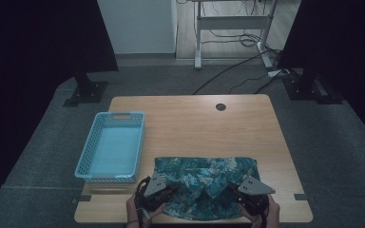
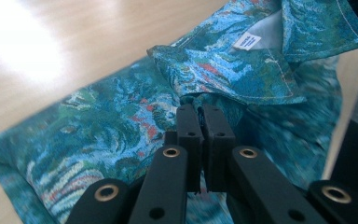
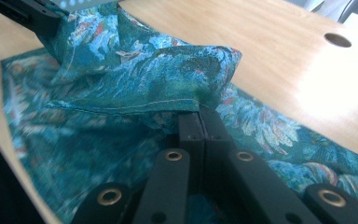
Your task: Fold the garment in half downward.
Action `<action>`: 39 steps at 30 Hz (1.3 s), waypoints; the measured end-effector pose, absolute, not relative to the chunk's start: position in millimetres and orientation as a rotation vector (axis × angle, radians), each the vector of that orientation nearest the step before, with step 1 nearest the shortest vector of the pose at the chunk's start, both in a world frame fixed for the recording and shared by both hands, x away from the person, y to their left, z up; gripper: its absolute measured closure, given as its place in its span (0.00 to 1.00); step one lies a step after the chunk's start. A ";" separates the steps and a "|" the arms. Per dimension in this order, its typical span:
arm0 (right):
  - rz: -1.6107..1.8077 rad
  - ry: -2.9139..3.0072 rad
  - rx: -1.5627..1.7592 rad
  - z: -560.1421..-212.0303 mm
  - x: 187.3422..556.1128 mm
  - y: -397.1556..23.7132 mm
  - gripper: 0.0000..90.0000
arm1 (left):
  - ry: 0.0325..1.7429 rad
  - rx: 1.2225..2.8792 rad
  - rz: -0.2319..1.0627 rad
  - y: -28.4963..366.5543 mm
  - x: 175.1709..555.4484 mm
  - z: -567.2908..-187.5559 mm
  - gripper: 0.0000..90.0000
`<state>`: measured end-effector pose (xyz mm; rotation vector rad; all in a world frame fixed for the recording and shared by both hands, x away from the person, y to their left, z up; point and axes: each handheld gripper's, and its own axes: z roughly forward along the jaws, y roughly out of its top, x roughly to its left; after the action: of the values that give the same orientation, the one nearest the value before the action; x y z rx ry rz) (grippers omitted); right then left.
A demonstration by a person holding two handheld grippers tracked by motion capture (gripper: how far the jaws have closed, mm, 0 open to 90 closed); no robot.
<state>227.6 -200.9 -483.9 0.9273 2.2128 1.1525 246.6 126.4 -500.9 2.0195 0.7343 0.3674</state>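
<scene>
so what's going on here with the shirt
A person is handling a folded teal patterned shirt at the near edge of a wooden table, with a gripper in each hand. The left gripper and the right gripper are each shut on shirt fabric near the collar. A blue basket sits to the left.

We saw a wooden table (image 1: 190, 123) on grey carpet (image 1: 323, 142), black curtains (image 1: 38, 38) either side, a white wall (image 1: 138, 23), a desk frame (image 1: 233, 23), trailing cables (image 1: 228, 71) behind
</scene>
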 end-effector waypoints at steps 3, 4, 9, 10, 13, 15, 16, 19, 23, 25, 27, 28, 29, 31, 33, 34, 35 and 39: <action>1.147 2.227 0.939 -491.5 220.9 -203.6 0.99 | 0.735 2.036 0.347 127.0 240.9 -507.7 0.96; 1.145 2.233 0.943 -495.2 219.2 -205.2 0.99 | 0.737 2.040 0.337 127.0 239.1 -510.2 0.96; 1.134 2.288 1.006 -518.2 216.4 -213.4 0.99 | 0.739 2.075 0.304 124.0 234.8 -521.7 0.96; 1.134 2.297 1.014 -522.5 217.3 -214.5 0.99 | 0.742 2.083 0.295 122.8 235.1 -524.6 0.96; 1.130 2.322 1.039 -533.1 219.6 -216.8 0.98 | 0.746 2.102 0.281 120.4 234.7 -529.7 0.96; 1.128 2.337 1.053 -538.6 219.7 -218.4 0.98 | 0.743 2.116 0.272 119.5 233.5 -532.6 0.96; 1.129 2.345 1.058 -540.9 219.2 -219.4 0.98 | 0.745 2.124 0.265 119.2 232.8 -534.3 0.96; 1.116 2.369 1.068 -547.2 217.2 -221.4 0.98 | 0.750 2.139 0.254 119.0 232.7 -538.8 0.95; 1.112 2.384 1.092 -553.0 217.0 -223.0 0.97 | 0.760 2.158 0.239 118.8 232.9 -545.1 0.95; 1.124 2.383 1.106 -554.0 217.9 -224.6 0.96 | 0.770 2.162 0.227 118.7 232.9 -548.5 0.95; 1.134 2.381 1.110 -555.1 218.9 -225.4 0.96 | 0.771 2.170 0.225 118.2 233.5 -551.1 0.95; 1.135 2.381 1.113 -555.2 219.3 -225.6 0.96 | 0.774 2.164 0.221 118.4 233.8 -551.7 0.95; 1.135 2.382 1.112 -555.3 219.6 -225.8 0.96 | 0.775 2.164 0.220 118.4 234.1 -551.5 0.95; 1.140 2.382 1.116 -555.5 219.7 -226.2 0.95 | 0.777 2.165 0.222 118.0 234.4 -551.6 0.94; 1.149 2.382 1.122 -555.9 220.3 -227.0 0.94 | 0.779 2.162 0.223 117.8 234.7 -552.0 0.94; 1.151 2.382 1.124 -555.9 220.7 -227.4 0.94 | 0.780 2.160 0.222 117.9 235.3 -552.2 0.94; 1.149 2.381 1.122 -556.0 221.3 -227.6 0.94 | 0.784 2.155 0.219 117.8 236.0 -552.4 0.94; 1.152 2.384 1.120 -556.0 226.2 -229.7 0.94 | 0.791 2.156 0.215 116.0 242.0 -552.0 0.94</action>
<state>226.2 -229.7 -556.0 1.1205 2.3837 1.1519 242.0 116.0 -552.0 2.1563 0.7909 0.2155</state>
